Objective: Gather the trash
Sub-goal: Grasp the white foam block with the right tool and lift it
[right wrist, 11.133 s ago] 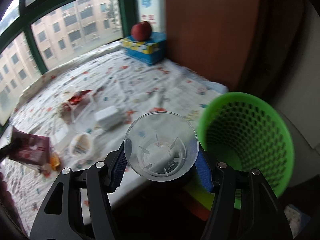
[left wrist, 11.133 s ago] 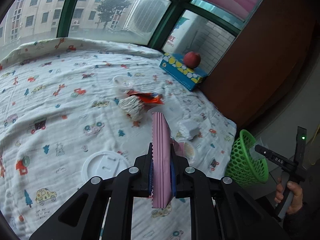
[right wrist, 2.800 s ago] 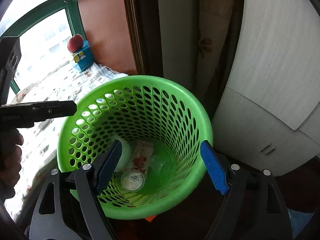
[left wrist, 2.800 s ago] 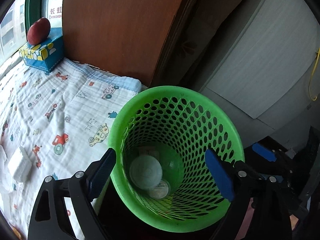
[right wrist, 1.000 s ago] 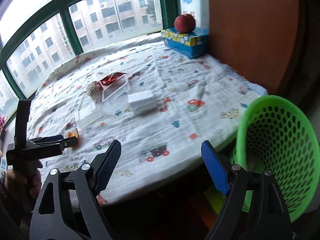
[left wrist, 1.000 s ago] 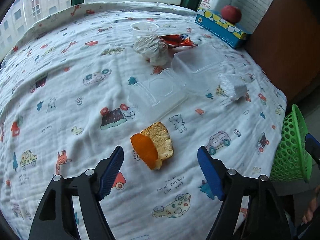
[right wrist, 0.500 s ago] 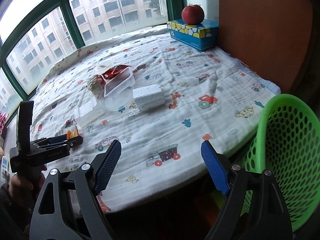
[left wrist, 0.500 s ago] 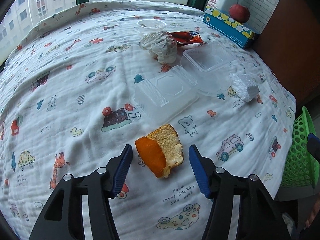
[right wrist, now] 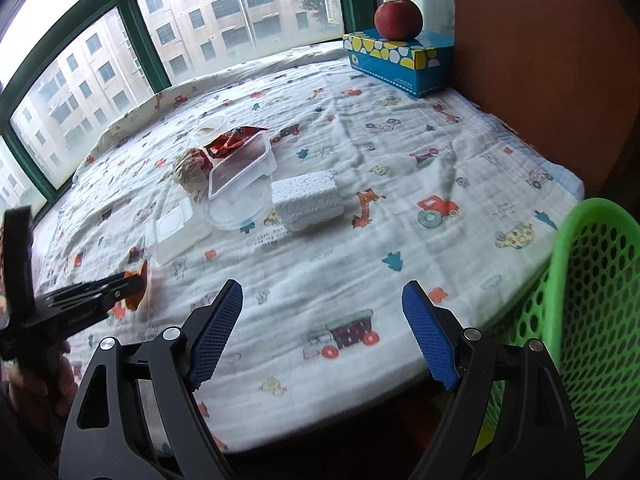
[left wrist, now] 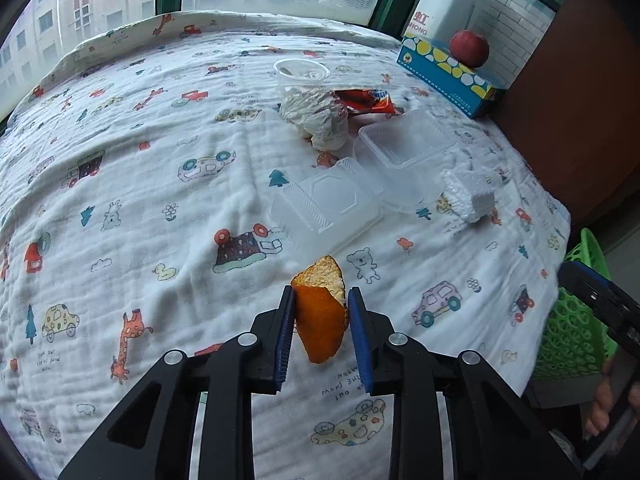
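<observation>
Down near the front edge of the bed (left wrist: 132, 184), the left gripper (left wrist: 321, 316) has its two blue pads squeezed on the orange peel (left wrist: 320, 320). The peel sits between the pads w/ its white fluffy side poking up past them. It looks just lifted off the blanket, but I can't tell for sure from this view.

The right gripper (right wrist: 320, 332) is wide open & holds nothing. It hangs over the near edge of the bed, next to the green basket (right wrist: 592, 320).

To do this bit well: keep the squeeze soft but firm, since peel is bendy & can slip. Lift straight up first, then carry it right, over to the basket. Let go only when it's above the basket mouth.

More trash waits on the bed: clear plastic boxes (left wrist: 404, 156), a foam block (right wrist: 308, 200), a crumpled paper ball (left wrist: 316, 116), a red wrapper (left wrist: 368, 102) & a small cup (left wrist: 302, 70).
</observation>
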Demonstrator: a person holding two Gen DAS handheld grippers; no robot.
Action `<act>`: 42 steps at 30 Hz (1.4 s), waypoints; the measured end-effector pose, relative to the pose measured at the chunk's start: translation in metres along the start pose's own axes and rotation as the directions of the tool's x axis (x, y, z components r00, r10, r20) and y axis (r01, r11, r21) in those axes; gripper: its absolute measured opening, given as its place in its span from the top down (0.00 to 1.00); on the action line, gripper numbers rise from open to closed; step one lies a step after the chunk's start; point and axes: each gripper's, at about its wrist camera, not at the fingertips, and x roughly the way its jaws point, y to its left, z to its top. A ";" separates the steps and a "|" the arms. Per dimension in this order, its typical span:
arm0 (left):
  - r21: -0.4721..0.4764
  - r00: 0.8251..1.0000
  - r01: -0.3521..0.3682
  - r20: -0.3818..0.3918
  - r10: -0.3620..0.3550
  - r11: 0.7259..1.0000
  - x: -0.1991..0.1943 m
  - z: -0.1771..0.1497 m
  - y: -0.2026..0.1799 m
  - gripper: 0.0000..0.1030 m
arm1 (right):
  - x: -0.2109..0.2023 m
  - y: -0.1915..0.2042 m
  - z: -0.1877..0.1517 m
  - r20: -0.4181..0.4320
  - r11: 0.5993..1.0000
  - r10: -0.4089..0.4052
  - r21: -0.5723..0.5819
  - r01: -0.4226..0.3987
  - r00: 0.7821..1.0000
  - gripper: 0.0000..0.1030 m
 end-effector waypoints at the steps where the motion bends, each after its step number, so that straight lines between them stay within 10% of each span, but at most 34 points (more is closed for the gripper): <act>1: -0.001 1.000 0.006 0.001 -0.006 1.000 -0.002 0.001 0.000 0.75 | 0.005 -0.001 0.004 -0.004 1.000 0.006 0.006 -0.006 1.000 0.21; 26: 0.026 0.997 0.064 0.051 -0.066 0.998 -0.022 0.043 0.000 0.76 | 0.114 0.008 0.052 -0.107 0.996 0.002 -0.083 -0.011 0.994 0.34; 42: 0.106 0.990 0.114 0.067 -0.121 0.988 -0.030 0.050 -0.041 0.76 | 0.040 -0.014 0.037 -0.021 1.000 -0.007 -0.014 0.007 1.000 0.38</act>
